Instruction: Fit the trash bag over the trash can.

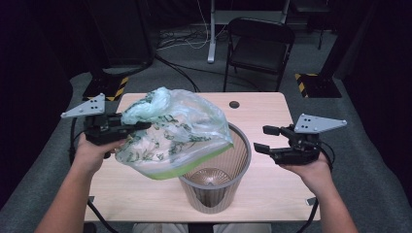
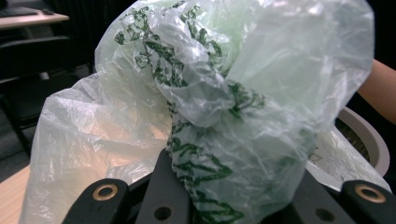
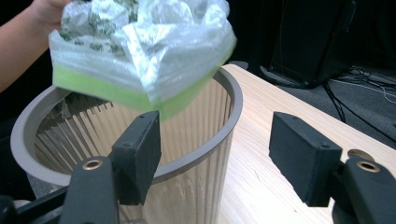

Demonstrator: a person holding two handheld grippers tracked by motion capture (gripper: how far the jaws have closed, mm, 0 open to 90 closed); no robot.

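Right gripper view puts the two black jaws nearest to the camera, spread wide with nothing between the pads, so the right gripper [image 3: 215,154] is open and holds no thing. Just behind the jaws stands the grey wastebasket [image 3: 231,105] with ribbed walls, on the light wooden table [image 3: 280,121]. Above its open mouth hangs the plastic bag [image 3: 140,46], thin and see-through, with green print and a bright green band along its lower edge; this edge is over the rim on the far side, and I cannot tell if it touches the rim.

From the high view, the left gripper [image 1: 127,126] is at the left side of the table and its jaws are pressed together on a bunched part of the plastic bag [image 1: 180,133], which spreads from there to the right, over the wastebasket [image 1: 243,170]. The right gripper [image 1: 265,140] is held just beside the basket on its right side, apart from the bag.

Left gripper view shows the crumpled bag [image 2: 224,102] very close, squeezed between the jaws at the bottom edge.

Farther back, on the floor behind the table [image 1: 272,104], stands a black folding chair [image 1: 260,46].
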